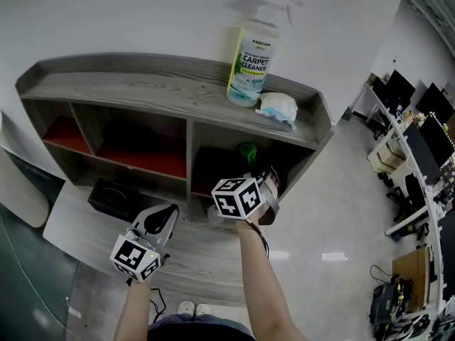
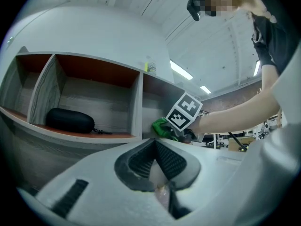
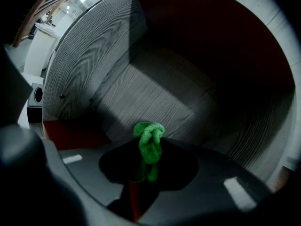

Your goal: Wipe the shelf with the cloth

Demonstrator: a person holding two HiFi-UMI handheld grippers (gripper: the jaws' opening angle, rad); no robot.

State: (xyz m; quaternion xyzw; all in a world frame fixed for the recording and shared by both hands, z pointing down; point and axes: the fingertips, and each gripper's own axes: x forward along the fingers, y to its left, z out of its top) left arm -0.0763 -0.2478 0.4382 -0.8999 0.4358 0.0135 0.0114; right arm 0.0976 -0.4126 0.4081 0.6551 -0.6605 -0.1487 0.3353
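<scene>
Right gripper view: right gripper [image 3: 148, 166] jaws pinch bunched green cloth [image 3: 149, 138] inside shelf [image 3: 178, 93] compartment, wad forward for wiping; left gripper [image 2: 157, 168] jaws closed, empty (parked outside, likely unneeded).

The shelf's [image 1: 142, 91] right bay is blocked at its mouth by the right gripper [image 3: 146, 171] pinching the cloth [image 3: 150, 138], with open room deeper in, the middle bay has a case [image 2: 69, 120] on its floor and space above, and on top a bottle [image 1: 250, 62] and white wad [image 1: 276, 109] crowd the right end.
</scene>
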